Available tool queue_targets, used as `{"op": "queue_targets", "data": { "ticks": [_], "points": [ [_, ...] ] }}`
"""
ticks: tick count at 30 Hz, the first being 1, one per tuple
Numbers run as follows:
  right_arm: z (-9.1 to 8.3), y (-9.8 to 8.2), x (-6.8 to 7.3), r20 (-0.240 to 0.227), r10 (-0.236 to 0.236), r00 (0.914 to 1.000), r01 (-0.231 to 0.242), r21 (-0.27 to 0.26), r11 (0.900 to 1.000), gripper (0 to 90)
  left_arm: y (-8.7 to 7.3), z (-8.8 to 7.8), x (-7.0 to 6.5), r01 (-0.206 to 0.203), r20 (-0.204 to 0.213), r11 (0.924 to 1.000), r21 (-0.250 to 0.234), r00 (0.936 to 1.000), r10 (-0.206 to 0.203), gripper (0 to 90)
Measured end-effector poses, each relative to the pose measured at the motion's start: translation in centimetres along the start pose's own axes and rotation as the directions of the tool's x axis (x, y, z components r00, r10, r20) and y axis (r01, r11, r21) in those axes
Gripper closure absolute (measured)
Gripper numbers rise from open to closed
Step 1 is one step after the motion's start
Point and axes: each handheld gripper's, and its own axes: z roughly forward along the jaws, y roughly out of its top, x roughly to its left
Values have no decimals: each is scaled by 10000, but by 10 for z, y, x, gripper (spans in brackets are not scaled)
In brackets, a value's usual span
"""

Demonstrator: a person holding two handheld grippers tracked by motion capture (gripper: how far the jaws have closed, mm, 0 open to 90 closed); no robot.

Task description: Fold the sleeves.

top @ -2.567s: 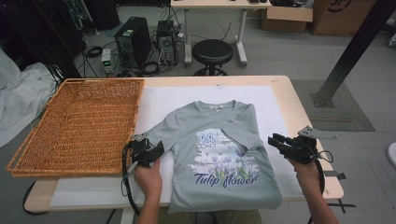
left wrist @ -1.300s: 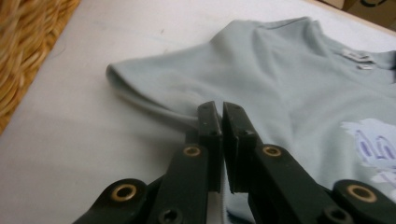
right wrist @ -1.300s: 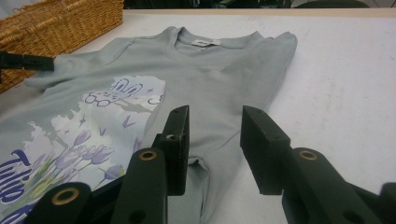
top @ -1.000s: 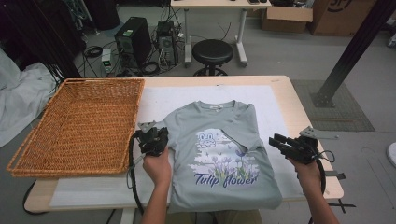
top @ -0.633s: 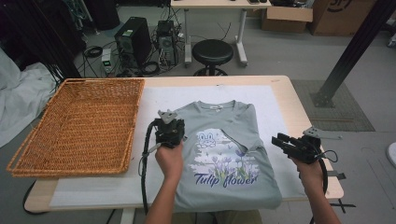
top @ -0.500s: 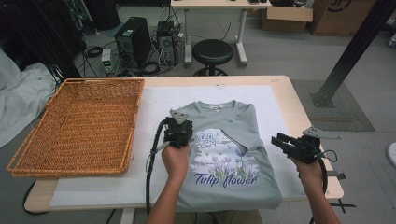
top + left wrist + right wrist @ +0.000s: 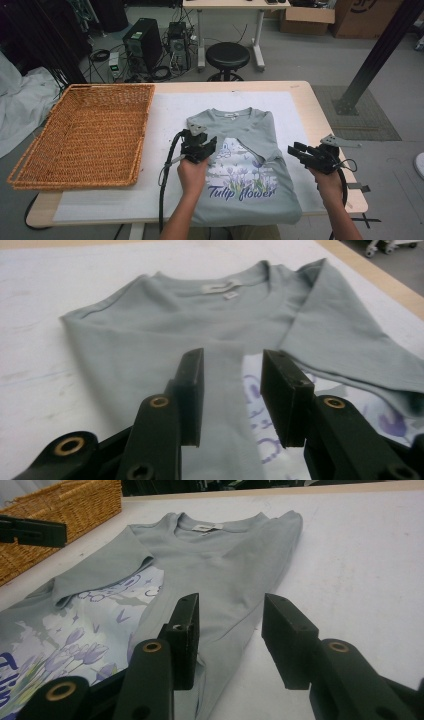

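Note:
A grey-green T-shirt (image 7: 250,200) with a "Tulip flower" print lies face up on the white mat (image 7: 165,105), both sleeves folded inward. My left gripper (image 7: 201,141) hovers over the shirt's left half. In the left gripper view (image 7: 232,365) its jaws have just been opening, and a folded strip of the shirt (image 7: 165,310) lies loose between them, untouched by the pads. My right gripper (image 7: 296,151) stands open at the shirt's right edge. In the right gripper view (image 7: 230,610) the folded right side of the shirt (image 7: 225,555) lies under its jaws.
A wicker basket (image 7: 110,86) sits on the left of the table (image 7: 320,115) and also shows in the right gripper view (image 7: 75,500). Beyond the table stand a black stool (image 7: 227,55), computer towers (image 7: 145,45) and a slanted black post (image 7: 380,50).
My left gripper moved right from the shirt's left edge onto the shirt, folding the left sleeve inward, then opened its jaws. The right gripper stayed in place.

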Motion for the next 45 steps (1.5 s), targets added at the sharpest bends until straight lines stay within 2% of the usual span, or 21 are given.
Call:
{"op": "queue_targets", "data": {
  "ticks": [3,6,9,10,13,15,19,24,28,31,32,33,34,35,36,38,39,40,41,43,45],
  "points": [
    [0,2,-2,155,16,9999,-15,-44,10000,572,-3,-3,9,229,-172,9996,-166,9996,-231,594],
    [1,6,-6,338,-54,9994,57,-109,9999,542,-3,-7,17,334,-221,9977,-585,9992,-347,507],
    [6,13,-11,622,-99,9980,111,-196,9997,472,-2,-13,23,547,-188,9902,-1285,9982,-576,367],
    [9,15,-12,770,-159,9969,176,-222,9996,445,-1,-14,25,588,-271,9875,-1460,9976,-634,284],
    [20,23,-18,1057,-608,9925,642,-293,9975,338,1,-16,31,511,32,9869,-1530,9987,-512,149],
    [28,30,-21,1649,-852,9826,900,-219,9957,225,2,-16,33,444,-33,9877,-1498,9990,-454,155],
    [49,47,-33,2680,-684,9610,736,-95,9972,182,3,-16,36,426,83,9861,-1608,9991,-418,155],
    [81,66,-46,2968,-1121,9483,1109,209,9936,190,6,-10,39,322,224,9846,-1718,9993,-287,155],
    [111,72,-51,3108,-1547,9378,1368,787,9875,200,10,-4,44,364,271,9853,-1670,9991,-323,156],
    [133,70,-53,3108,-1900,9313,1523,1416,9781,211,11,0,49,594,243,9824,-1770,9981,-560,157],
    [140,69,-54,3141,-2088,9262,1612,1709,9720,218,11,1,51,624,211,9819,-1789,9980,-596,157],
    [146,67,-54,3217,-2370,9167,1778,2027,9630,237,11,2,53,635,136,9811,-1825,9980,-621,157],
    [152,64,-55,3168,-2587,9126,1868,2399,9527,241,12,3,54,656,124,9802,-1867,9978,-644,157],
    [157,61,-56,3018,-2764,9124,1901,2857,9393,238,12,4,56,708,120,9798,-1872,9975,-698,157],
    [158,59,-56,3032,-2745,9125,1873,2870,9395,236,14,5,58,729,113,9818,-1756,9973,-720,157],
    [155,61,-59,2945,-2430,9242,1665,2621,9506,236,18,7,60,678,105,9851,-1578,9977,-669,158],
    [152,63,-60,2973,-2334,9258,1649,2380,9572,237,21,8,61,690,119,9851,-1573,9976,-680,158],
    [147,66,-61,3010,-2142,9292,1561,2058,9661,242,23,9,62,716,193,9813,-1788,9974,-692,158],
    [144,69,-62,2928,-2017,9347,1533,1802,9716,255,26,10,64,717,197,9809,-1807,9974,-693,158],
    [137,76,-64,2899,-1980,9364,1623,1427,9764,262,33,14,66,737,262,9816,-1761,9972,-702,158],
    [132,82,-67,2751,-1659,9470,1402,1106,9839,261,39,17,69,783,348,9807,-1791,9967,-732,158]
  ]
}}
